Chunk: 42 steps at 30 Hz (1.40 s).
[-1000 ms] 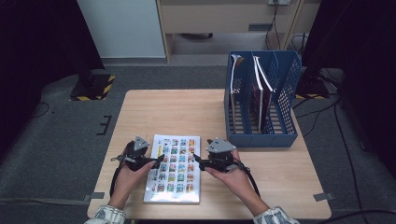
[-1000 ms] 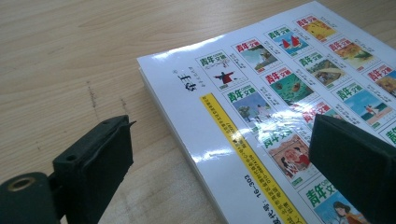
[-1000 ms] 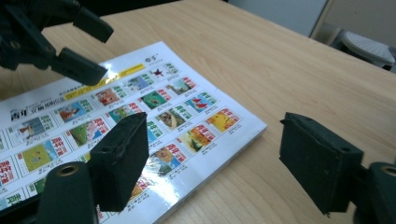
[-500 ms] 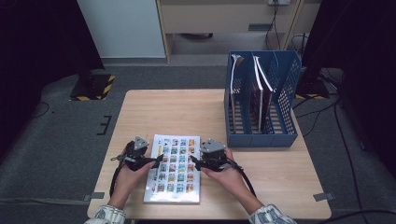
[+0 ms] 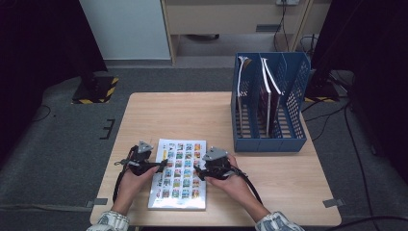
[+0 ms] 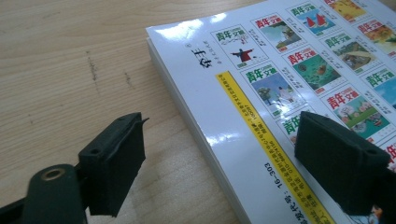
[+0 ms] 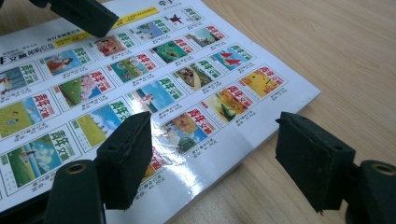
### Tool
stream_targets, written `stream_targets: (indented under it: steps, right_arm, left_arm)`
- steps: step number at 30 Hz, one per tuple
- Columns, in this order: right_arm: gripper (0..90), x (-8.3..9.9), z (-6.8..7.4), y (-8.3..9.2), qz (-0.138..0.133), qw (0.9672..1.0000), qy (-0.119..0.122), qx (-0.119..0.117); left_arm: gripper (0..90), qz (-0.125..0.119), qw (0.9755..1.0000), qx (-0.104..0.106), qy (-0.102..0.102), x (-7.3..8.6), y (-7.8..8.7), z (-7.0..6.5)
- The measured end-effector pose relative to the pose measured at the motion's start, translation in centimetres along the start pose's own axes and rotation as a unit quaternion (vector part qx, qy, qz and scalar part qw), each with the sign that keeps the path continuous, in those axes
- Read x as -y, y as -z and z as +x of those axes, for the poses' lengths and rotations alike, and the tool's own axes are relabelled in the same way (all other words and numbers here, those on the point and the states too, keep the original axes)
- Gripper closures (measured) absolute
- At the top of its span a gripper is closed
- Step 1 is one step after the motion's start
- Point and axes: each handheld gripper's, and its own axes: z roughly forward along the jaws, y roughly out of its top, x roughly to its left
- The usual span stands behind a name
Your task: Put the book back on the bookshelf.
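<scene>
I hold my left gripper [image 5: 161, 165] at the left edge of the magazine [image 5: 179, 174], which lies flat on the wooden table [image 5: 192, 115] near its front edge, cover up, showing rows of small coloured pictures. In the left gripper view its jaws stand apart and have just been closing: one pad [image 6: 114, 161] is over bare wood beside the spine edge, the other [image 6: 338, 165] is above the cover, and neither presses on anything. My right gripper [image 5: 198, 173] is at the magazine's right edge, jaws apart too; in the right gripper view one pad [image 7: 126, 156] hangs over the cover and the other [image 7: 310, 156] over the table, straddling the edge without gripping it. The blue file rack [image 5: 269, 139] stands well apart at the table's far right.
</scene>
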Motion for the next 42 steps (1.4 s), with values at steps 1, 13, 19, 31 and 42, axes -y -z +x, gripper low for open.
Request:
stream_targets:
  steps: [1, 13, 19, 31, 42]
  right_arm:
    - [27.4, 0.0, 0.0, -0.1, 0.001, 1.0, -0.002, 0.0]
    - [23.5, 0.3, -0.1, -1.0, 0.002, 0.9998, -0.021, -0.006]
    - [23.3, 0.4, -0.1, -1.0, -0.002, 0.9997, -0.022, -0.007]
    - [22.8, 0.6, -0.1, -1.3, -0.008, 0.9992, -0.035, -0.016]
    - [18.6, 0.7, -0.6, -1.6, -0.004, 0.9976, -0.063, -0.028]
  left_arm:
    - [16.4, 0.0, 1.0, 0.005, 0.003, 0.0, -0.1, 0.0]
    - [12.5, 0.005, 0.9983, 0.05, 0.032, 0.2, -0.8, -0.1]
    - [11.1, 0.007, 0.9977, 0.057, 0.034, 0.1, -1.0, -0.4]
    - [6.0, 0.009, 0.9972, 0.068, 0.031, 0.1, -1.4, -0.7]
    - [3.8, 0.005, 0.997, 0.072, 0.03, 0.1, -1.6, -0.8]
